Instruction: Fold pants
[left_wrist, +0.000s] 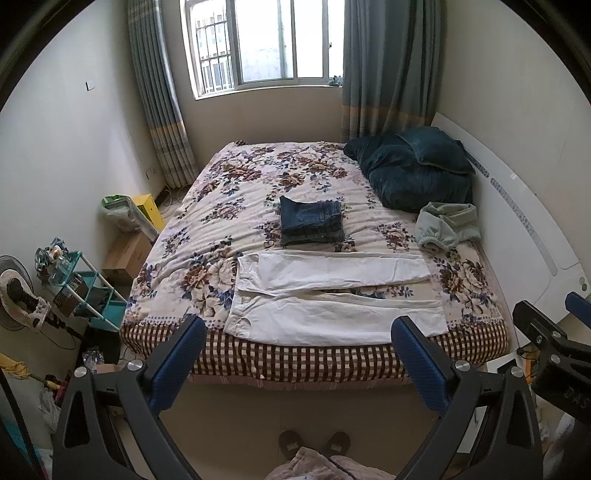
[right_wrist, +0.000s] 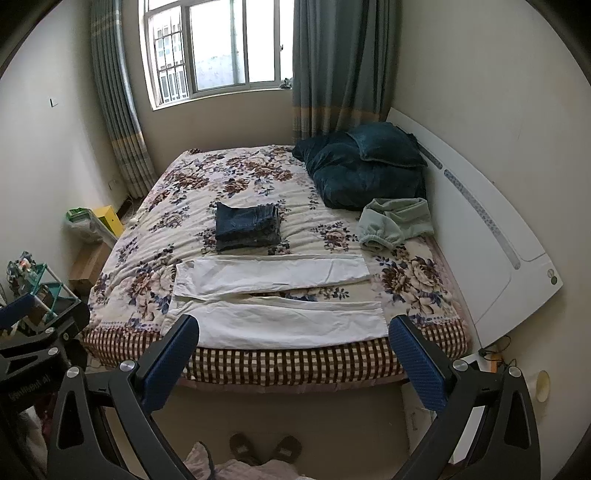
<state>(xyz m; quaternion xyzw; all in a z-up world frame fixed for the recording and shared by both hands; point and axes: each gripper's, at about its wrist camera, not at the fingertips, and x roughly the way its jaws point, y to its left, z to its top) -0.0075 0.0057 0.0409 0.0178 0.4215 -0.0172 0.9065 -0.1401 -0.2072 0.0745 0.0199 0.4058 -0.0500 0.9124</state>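
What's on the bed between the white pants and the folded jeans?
Nothing: only a narrow strip of bare floral bedspread separates the white pants from the folded jeans. Both wrist views show it.

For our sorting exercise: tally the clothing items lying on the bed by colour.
White pants: 1
Dark blue folded jeans: 1
Pale green garment: 1
Total: 3

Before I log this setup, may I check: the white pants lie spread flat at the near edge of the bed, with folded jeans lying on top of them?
Not quite: the folded jeans lie on the bedspread just beyond the white pants, not on them, as the left wrist view shows. The rest is right.
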